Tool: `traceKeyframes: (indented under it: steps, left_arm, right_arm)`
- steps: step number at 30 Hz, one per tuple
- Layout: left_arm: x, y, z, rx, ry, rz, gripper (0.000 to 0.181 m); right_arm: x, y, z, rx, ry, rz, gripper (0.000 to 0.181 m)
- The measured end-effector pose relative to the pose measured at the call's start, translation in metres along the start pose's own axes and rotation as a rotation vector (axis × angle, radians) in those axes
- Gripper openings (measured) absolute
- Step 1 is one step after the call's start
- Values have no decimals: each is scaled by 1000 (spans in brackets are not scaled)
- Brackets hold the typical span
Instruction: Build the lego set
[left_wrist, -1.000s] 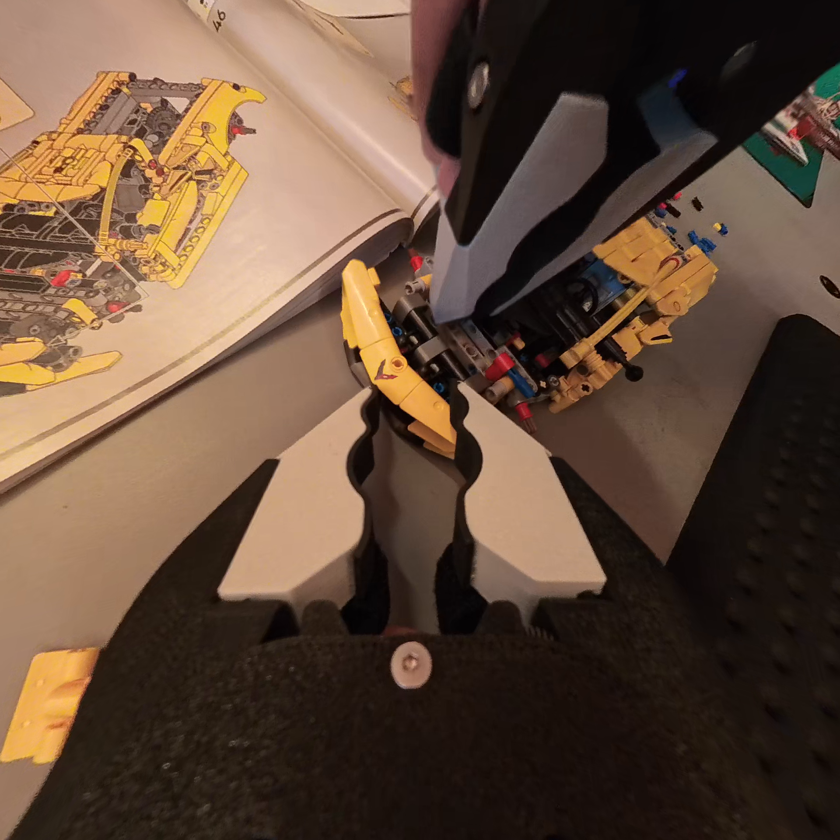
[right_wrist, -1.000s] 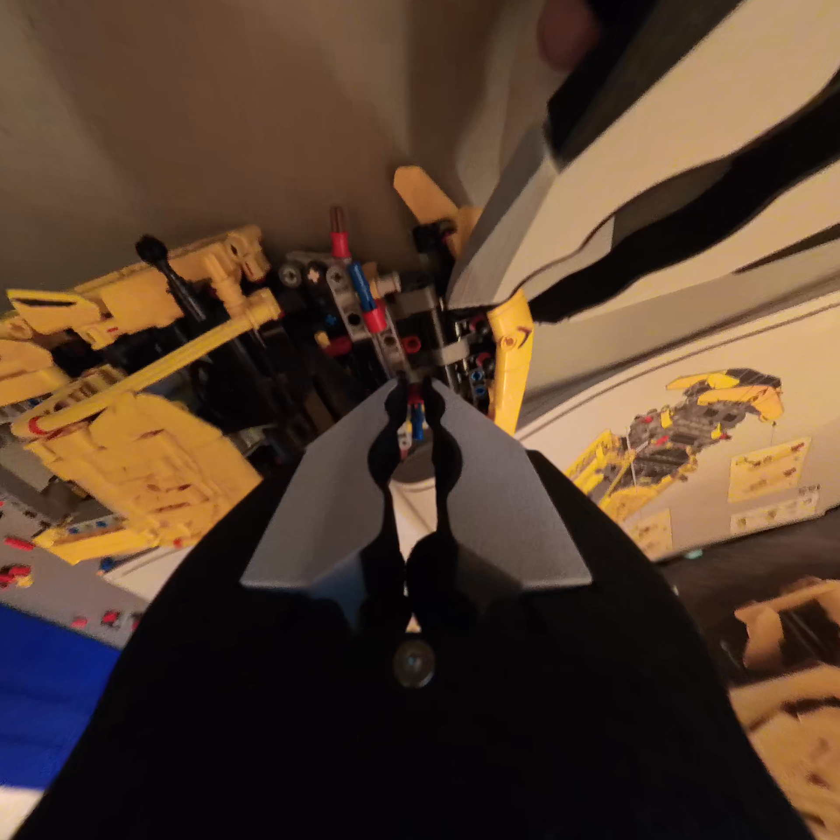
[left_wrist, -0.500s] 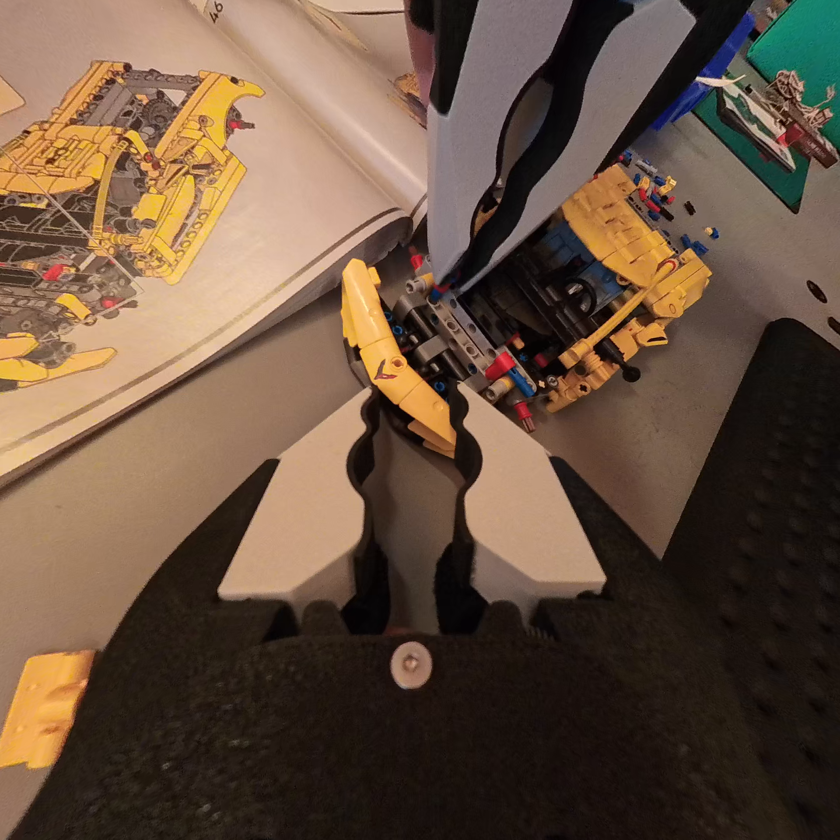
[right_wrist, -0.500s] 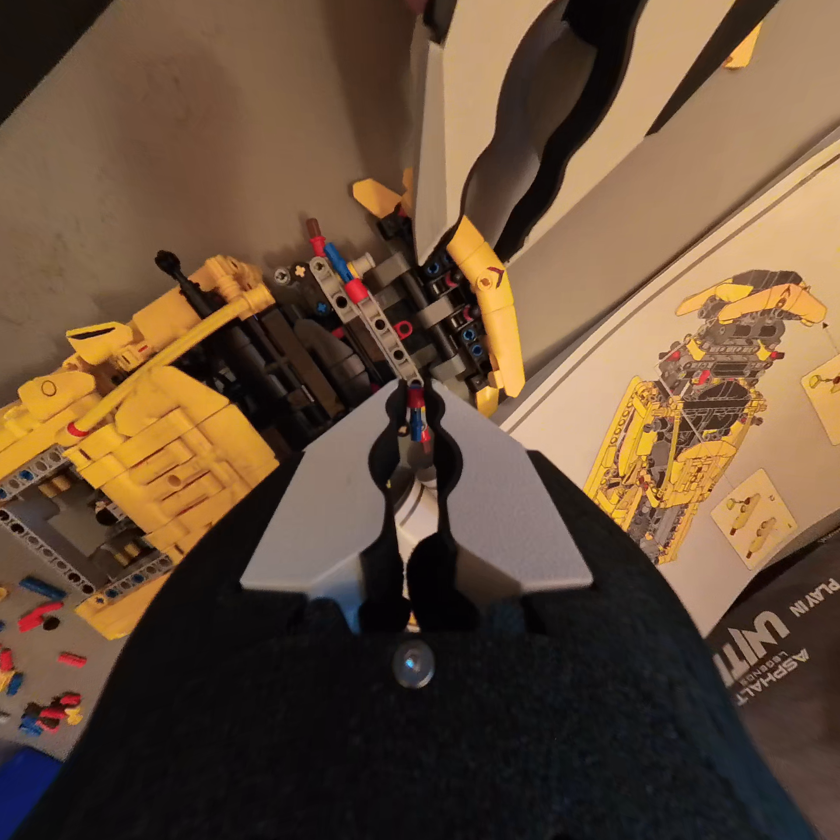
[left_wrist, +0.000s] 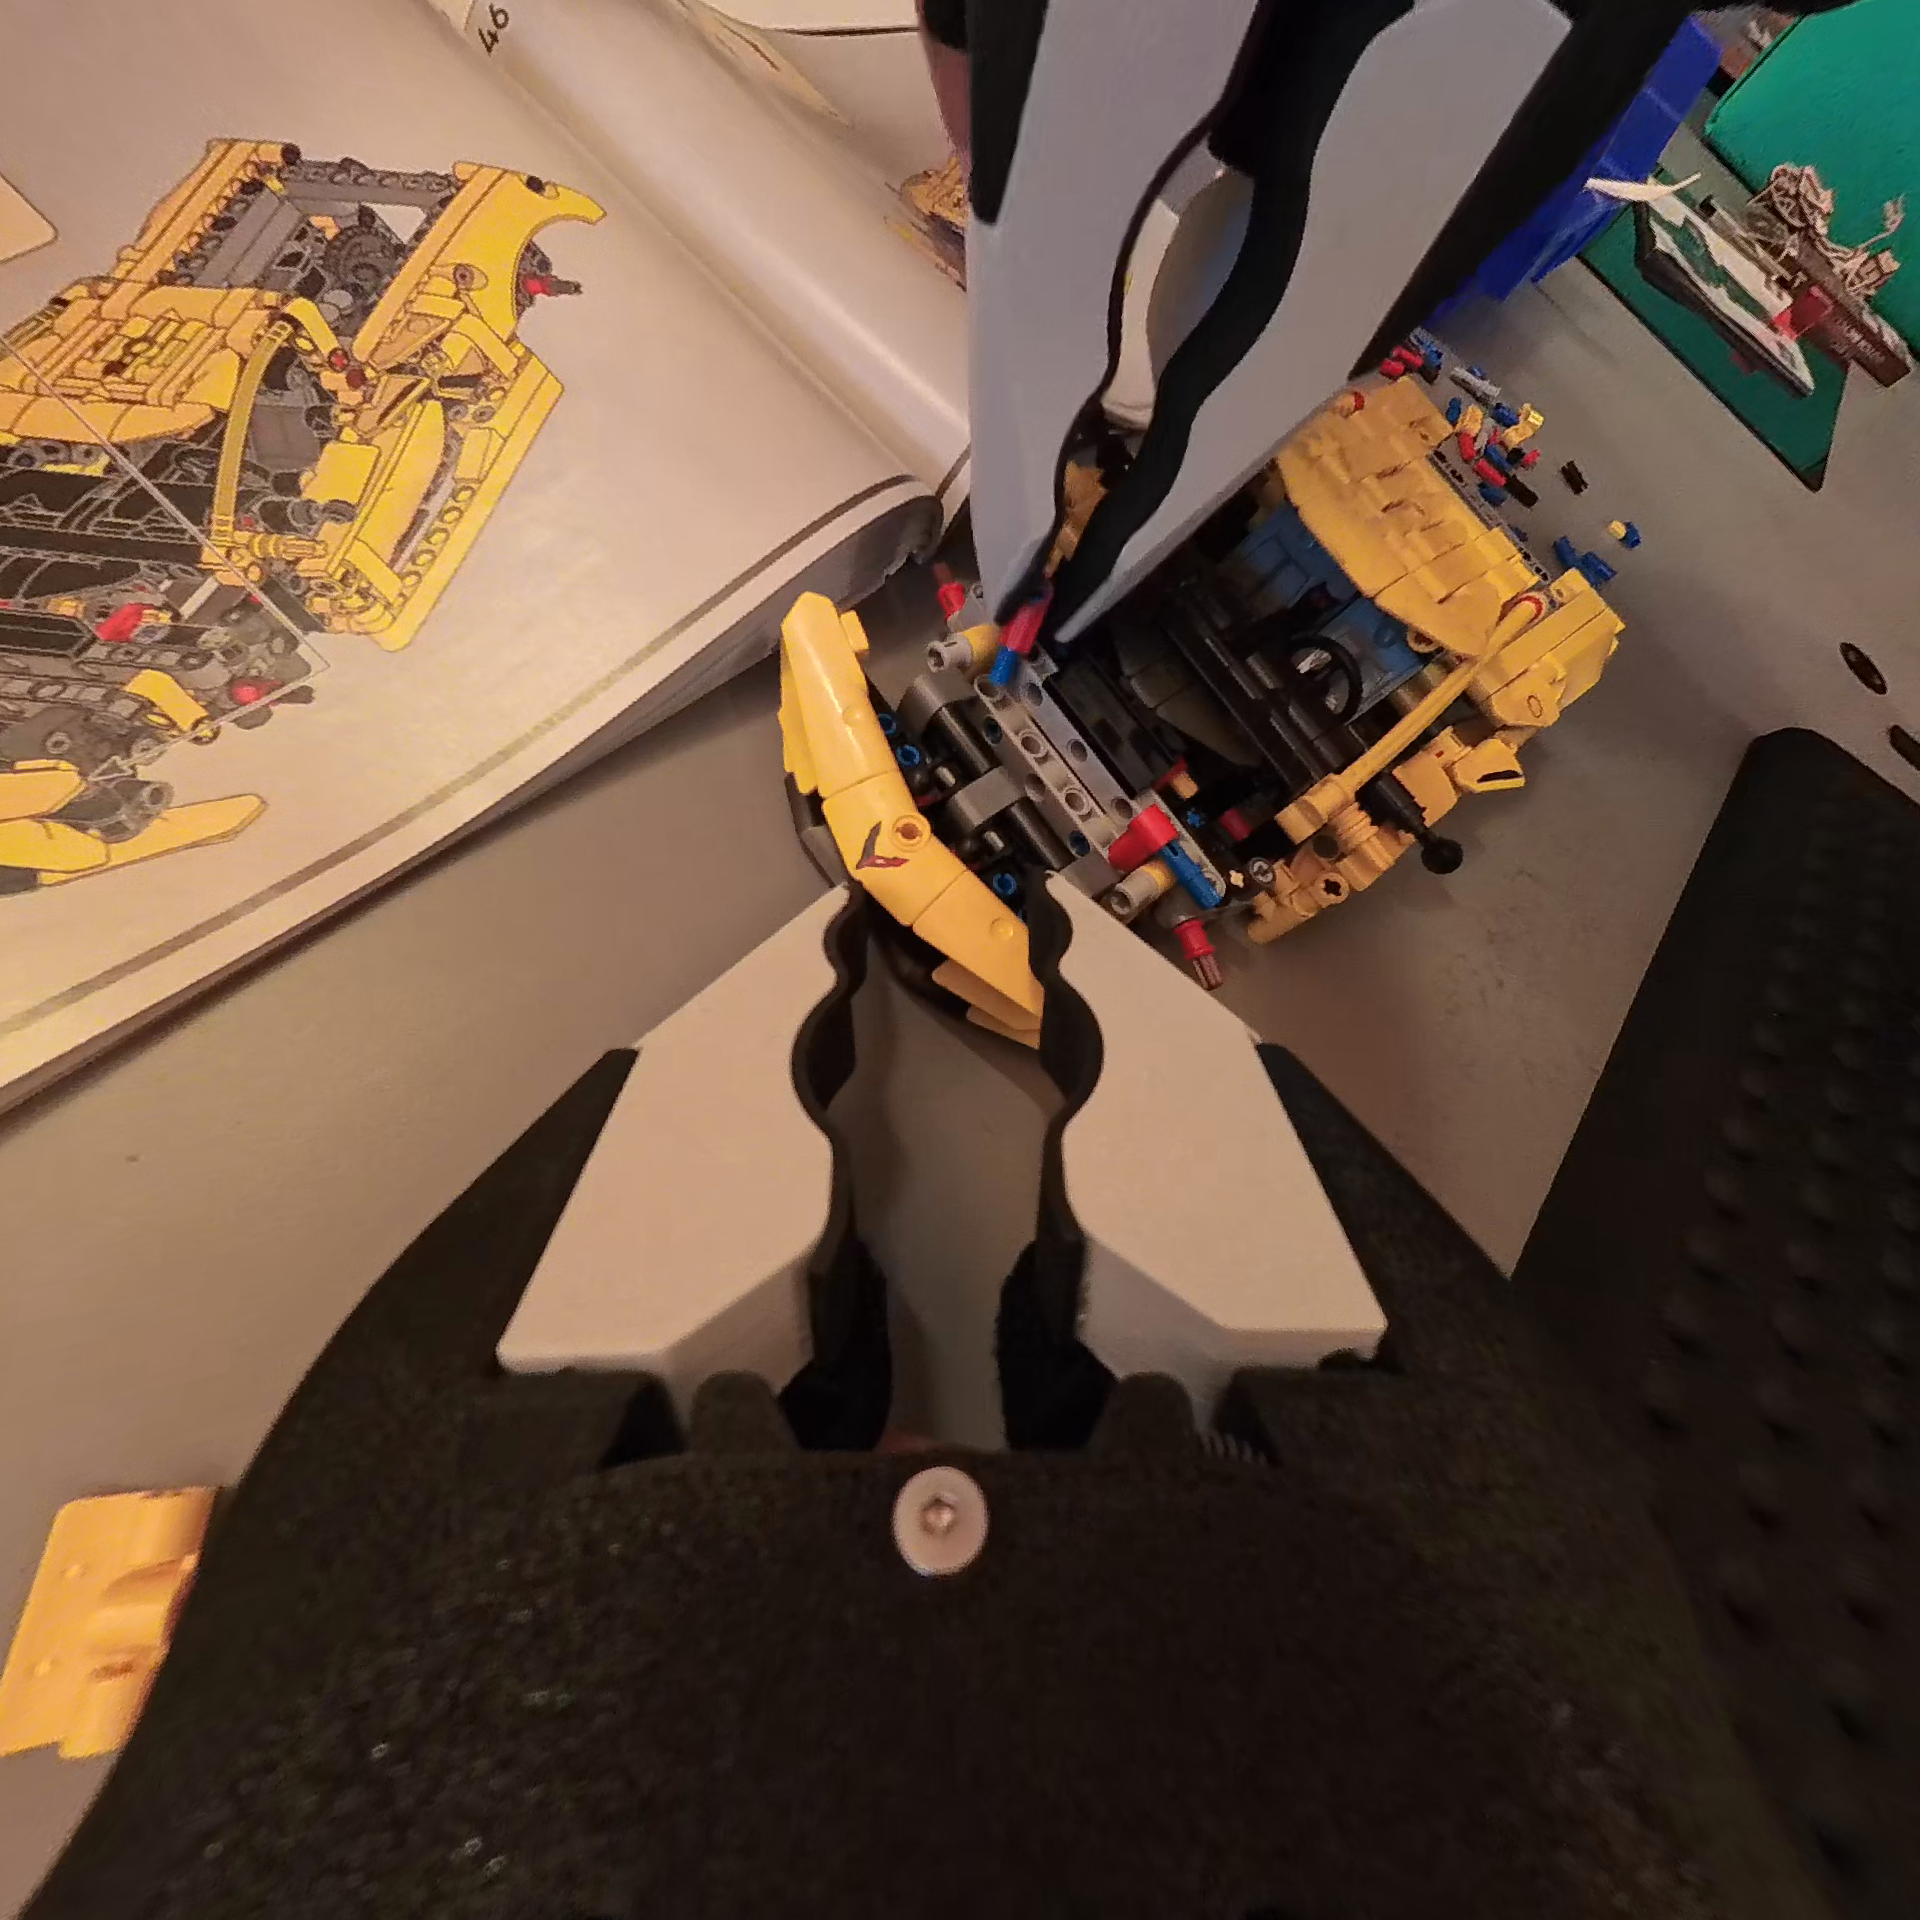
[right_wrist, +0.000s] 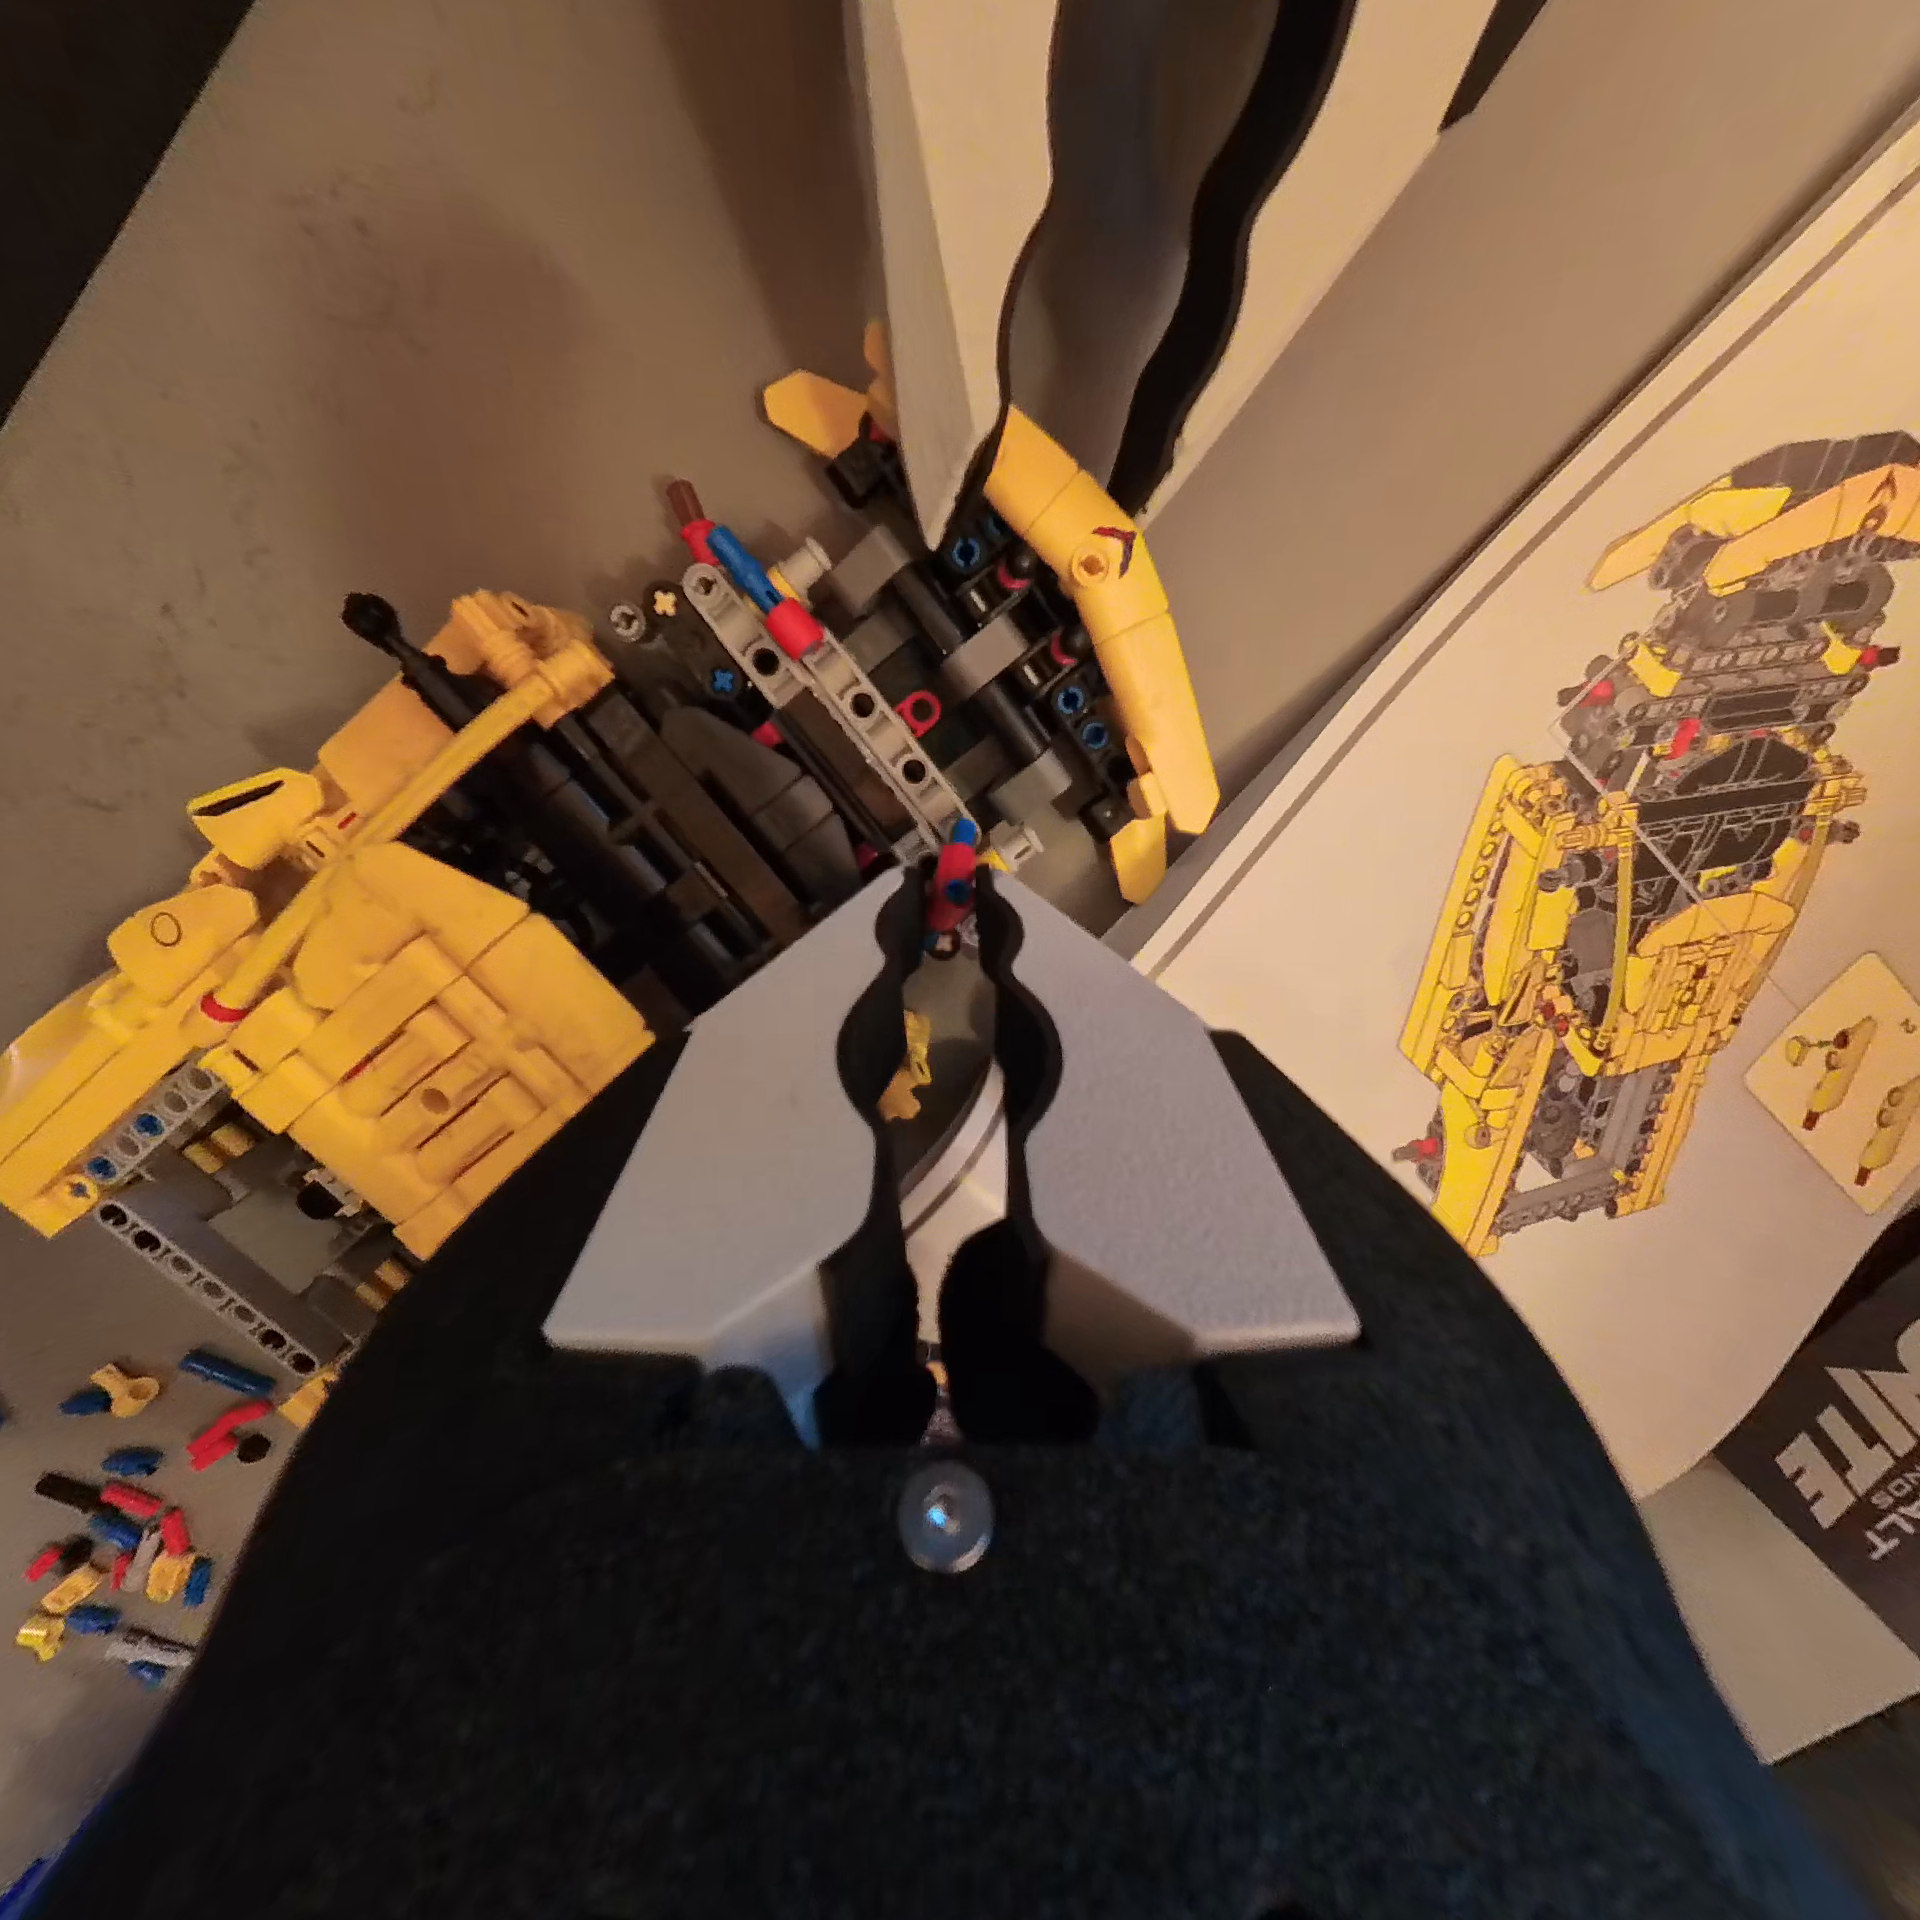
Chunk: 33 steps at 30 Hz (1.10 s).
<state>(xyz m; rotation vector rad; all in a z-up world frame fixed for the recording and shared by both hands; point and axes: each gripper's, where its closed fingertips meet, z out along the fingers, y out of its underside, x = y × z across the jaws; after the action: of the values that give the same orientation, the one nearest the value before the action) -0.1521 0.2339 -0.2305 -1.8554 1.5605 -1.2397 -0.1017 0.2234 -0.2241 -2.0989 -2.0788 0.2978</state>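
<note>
On the grey table (left_wrist: 312, 1039), left wrist view: left gripper (left_wrist: 945, 935) pinches the curved yellow panel (left_wrist: 904, 831) at the end of the lego model (left_wrist: 1195, 727), open instruction booklet (left_wrist: 416, 416) just beside. Right wrist view: right gripper (right_wrist: 948, 883) clamps a red-and-blue pin (right_wrist: 953, 868) against the model's grey beam (right_wrist: 862, 717) — loose pins (right_wrist: 125, 1507) lie at lower left.

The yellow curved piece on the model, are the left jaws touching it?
Touching. In the left wrist view the left gripper has its jaws closed on the tip of the yellow curved piece; the right wrist view shows the same grip.
</note>
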Motion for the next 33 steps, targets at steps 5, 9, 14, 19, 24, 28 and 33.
traceKeyframes:
  steps: [5, 9, 14, 19, 24, 28, 33]
  left_arm:
    - [0, 0, 0, 0, 1, -1, 31]
    - [0, 0, 0, 0, 0, 1, 30]
    - [0, 0, 0, 0, 0, 2, 30]
    - [0, 0, 0, 0, 3, -3, 31]
    - [0, 0, 0, -1, 7, -7, 31]
    - [0, 0, 0, -1, 7, -8, 30]
    - [0, 0, 0, -1, 5, -5, 30]
  right_arm:
    - [0, 5, -4, -1, 12, 23, 11]
    - [-1, 6, -3, 21, -42, 115, 10]
    - [0, 4, -3, 19, -62, 160, 8]
    - [17, 3, -11, -161, 191, -172, 6]
    - [15, 0, -12, -433, 298, -503, 6]
    - [7, -6, -10, -519, 265, -608, 6]
    - [8, 0, -6, -652, 213, -635, 6]
